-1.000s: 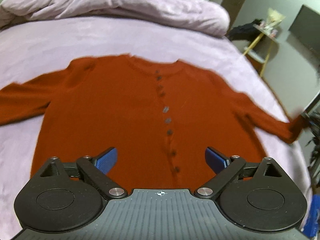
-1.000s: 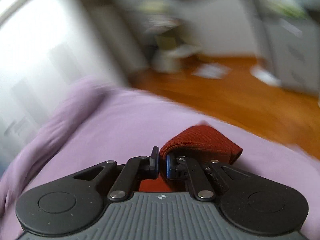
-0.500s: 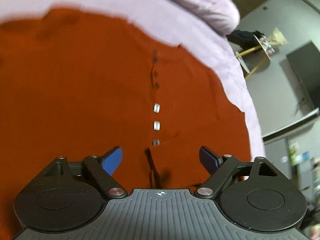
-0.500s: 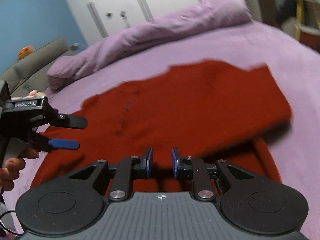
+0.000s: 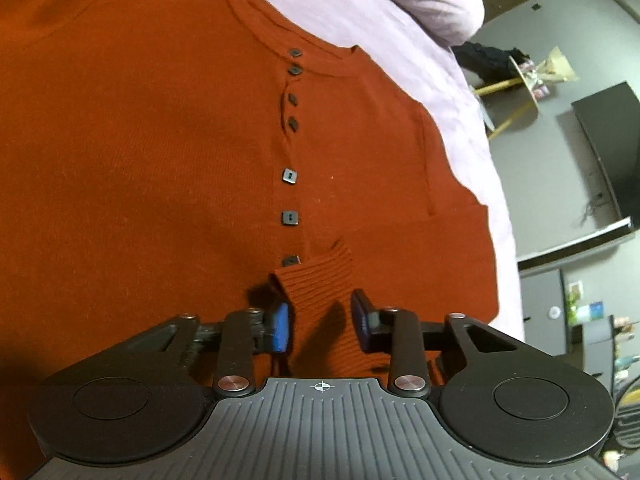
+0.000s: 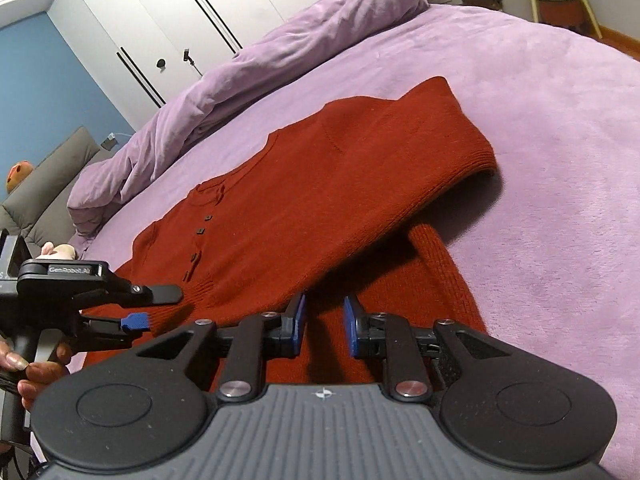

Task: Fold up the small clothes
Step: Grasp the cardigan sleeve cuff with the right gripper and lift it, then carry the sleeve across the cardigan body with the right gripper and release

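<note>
Lowered onto the cardigan [image 5: 152, 152], the left gripper [image 5: 320, 316] has just been closing around the folded-in sleeve cuff [image 5: 316, 280], pads not visibly pressing; the sleeve runs rightward from it. The right gripper [image 6: 324, 324] is held slightly parted, empty, over the hem just ahead.

I count one rust-red cardigan [image 5: 160, 152] on one bed [image 6: 540, 128]. Seven dark buttons [image 5: 289, 176] show. I work two claws.
</note>
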Demonstrator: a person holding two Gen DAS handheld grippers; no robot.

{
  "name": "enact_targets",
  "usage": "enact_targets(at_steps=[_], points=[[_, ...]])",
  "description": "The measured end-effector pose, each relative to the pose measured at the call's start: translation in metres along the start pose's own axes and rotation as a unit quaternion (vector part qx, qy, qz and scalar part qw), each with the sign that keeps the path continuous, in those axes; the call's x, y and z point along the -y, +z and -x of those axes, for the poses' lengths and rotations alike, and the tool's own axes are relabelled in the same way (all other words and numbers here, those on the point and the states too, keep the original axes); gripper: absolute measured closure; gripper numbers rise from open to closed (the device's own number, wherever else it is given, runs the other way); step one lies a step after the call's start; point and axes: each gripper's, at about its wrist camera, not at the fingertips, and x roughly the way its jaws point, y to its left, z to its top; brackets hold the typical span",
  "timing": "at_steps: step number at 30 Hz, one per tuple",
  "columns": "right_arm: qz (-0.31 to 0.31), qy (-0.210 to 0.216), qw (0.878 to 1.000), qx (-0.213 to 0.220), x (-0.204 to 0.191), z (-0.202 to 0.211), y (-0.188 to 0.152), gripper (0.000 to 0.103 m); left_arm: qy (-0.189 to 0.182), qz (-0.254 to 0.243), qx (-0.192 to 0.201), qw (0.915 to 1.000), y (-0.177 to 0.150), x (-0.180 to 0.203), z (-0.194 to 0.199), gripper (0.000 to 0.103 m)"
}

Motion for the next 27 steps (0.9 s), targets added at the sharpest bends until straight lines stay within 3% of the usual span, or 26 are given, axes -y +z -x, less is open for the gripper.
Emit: enact_targets(at_steps=[3,7,9,11,14,15,18,20,22,25,27], points=[[0.0,-0.002,1.0,-0.001,0.0,-0.001,0.002,0.083,0.015,-0.007,0.002,0.9999,0.003,-0.001,0.004,0.096],[0.006,-0.025,1.0,0.007,0.002,0.001,0.01,0.083,-0.004,-0.035,0.056,0.9978,0.022,0.002,0.041,0.098],[0.015,-0.056,0.998,0.015,0.005,0.001,0.014,0.083,0.029,-0.083,0.11,0.99,0.035,0.011,0.069,0.098],[0.032,-0.098,0.994,0.023,0.005,0.0,0.018,0.084,0.085,-0.128,0.154,0.976,0.045,0.014,0.09,0.098],[0.039,-0.113,0.993,0.025,0.003,-0.002,0.022,0.083,0.154,-0.159,0.18,0.9584,0.051,0.006,0.104,0.098],[0.035,-0.111,0.993,0.022,0.003,-0.002,0.023,0.082,0.164,-0.158,0.18,0.9569,0.051,0.001,0.105,0.097],[0.022,-0.085,0.996,0.021,0.002,-0.001,0.025,0.07,0.164,-0.121,0.159,0.9659,0.05,-0.025,0.097,0.097],[0.009,-0.072,0.997,0.02,0.003,-0.002,0.028,0.069,0.167,-0.098,0.137,0.9715,0.049,-0.044,0.087,0.095],[0.002,-0.059,0.998,0.019,0.002,-0.003,0.033,0.069,0.166,-0.085,0.121,0.975,0.049,-0.059,0.08,0.087],[0.021,-0.042,0.998,0.035,-0.005,-0.004,0.045,0.066,0.141,-0.078,0.115,0.9802,0.047,-0.066,0.073,0.064],[0.04,-0.052,0.997,0.048,-0.011,-0.01,0.058,0.059,0.126,-0.077,0.119,0.9819,0.041,-0.069,0.074,0.051]])
